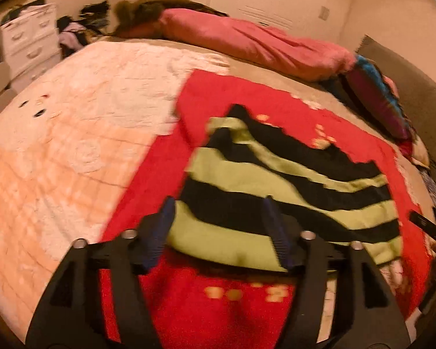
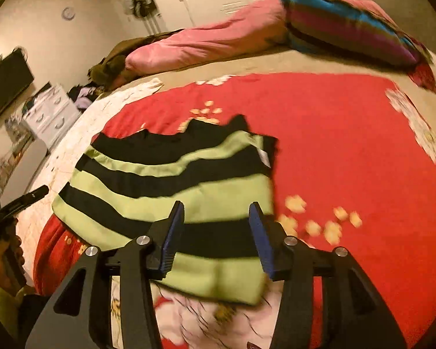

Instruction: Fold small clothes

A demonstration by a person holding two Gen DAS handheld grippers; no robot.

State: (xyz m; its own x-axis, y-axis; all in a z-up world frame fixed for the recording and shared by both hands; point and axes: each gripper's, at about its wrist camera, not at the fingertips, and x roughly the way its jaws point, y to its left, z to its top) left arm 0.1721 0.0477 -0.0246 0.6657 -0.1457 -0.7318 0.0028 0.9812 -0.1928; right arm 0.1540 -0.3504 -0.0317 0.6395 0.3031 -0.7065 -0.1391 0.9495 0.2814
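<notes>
A small garment with green and black stripes lies folded on a red flowered blanket on the bed. In the left wrist view my left gripper hovers over the garment's near edge, its blue pads spread apart with nothing pinched between them. The right wrist view shows the same garment on the red blanket. There my right gripper stands open above its near right corner. A hand at the left edge holds the other gripper.
A pink duvet and a striped purple and blue cushion lie along the far side of the bed. A peach quilt covers the left part. A white chest of drawers stands beyond the bed.
</notes>
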